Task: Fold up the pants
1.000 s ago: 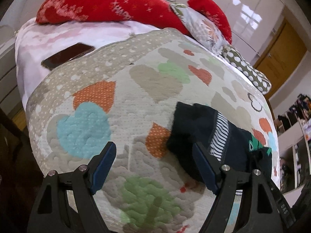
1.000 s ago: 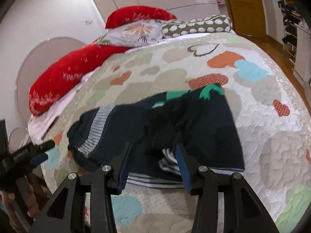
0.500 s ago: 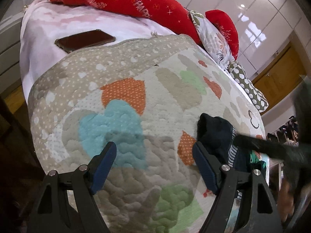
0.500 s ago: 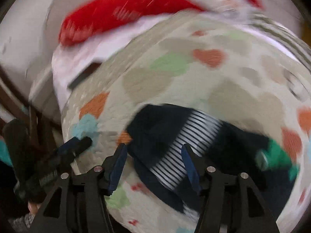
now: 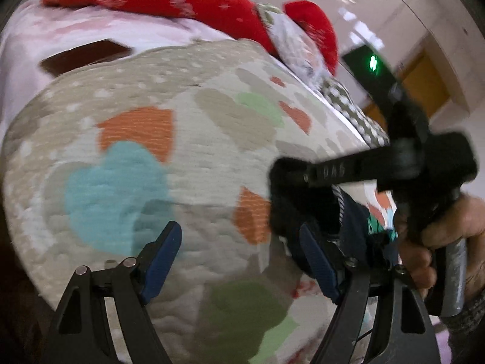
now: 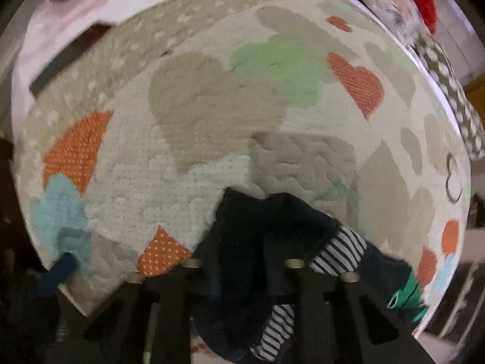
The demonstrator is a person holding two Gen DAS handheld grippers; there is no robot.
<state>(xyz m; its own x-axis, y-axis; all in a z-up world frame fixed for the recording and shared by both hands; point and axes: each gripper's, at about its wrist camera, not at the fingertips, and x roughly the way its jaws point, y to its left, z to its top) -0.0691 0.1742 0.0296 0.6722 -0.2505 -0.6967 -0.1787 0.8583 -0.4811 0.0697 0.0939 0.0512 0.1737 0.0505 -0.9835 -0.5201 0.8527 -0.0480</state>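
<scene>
Pants (image 6: 257, 242) now bunched, gripper-clamped

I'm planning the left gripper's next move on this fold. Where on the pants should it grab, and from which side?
Probably the dark bunched edge of the pants nearest the left gripper, coming in low from the left across the quilt. That edge stands raised and free, while the right gripper is already at the upper part.
</scene>
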